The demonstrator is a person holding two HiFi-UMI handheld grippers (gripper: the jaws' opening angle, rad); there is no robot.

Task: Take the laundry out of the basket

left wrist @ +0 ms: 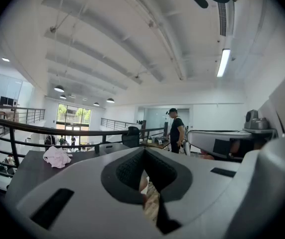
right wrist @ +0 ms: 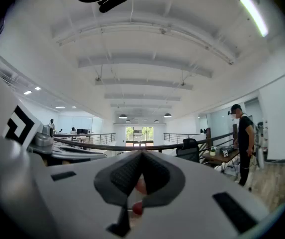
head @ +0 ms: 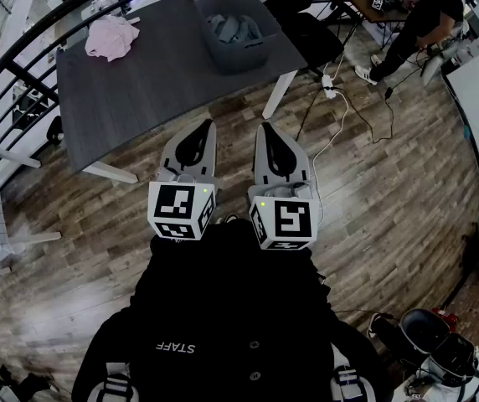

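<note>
Jaws closed on left gripper (head: pixel 208 124) and right gripper (head: pixel 265 127), nothing held. Basket (head: pixel 233 57) with laundry (head: pixel 234 28) on counter (head: pixel 164 82), well ahead of both; pink cloth (head: pixel 111 37) ahead-left.

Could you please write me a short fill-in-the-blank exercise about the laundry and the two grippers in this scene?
1. The blue-grey laundry lies inside the grey ___ on the table.
2. The cloth lying loose on the table's left part is ___ in colour.
3. The left gripper and the right gripper, held near the person's chest and short of the table, both have their jaws ___.

Missing words: basket; pink; shut.
</note>
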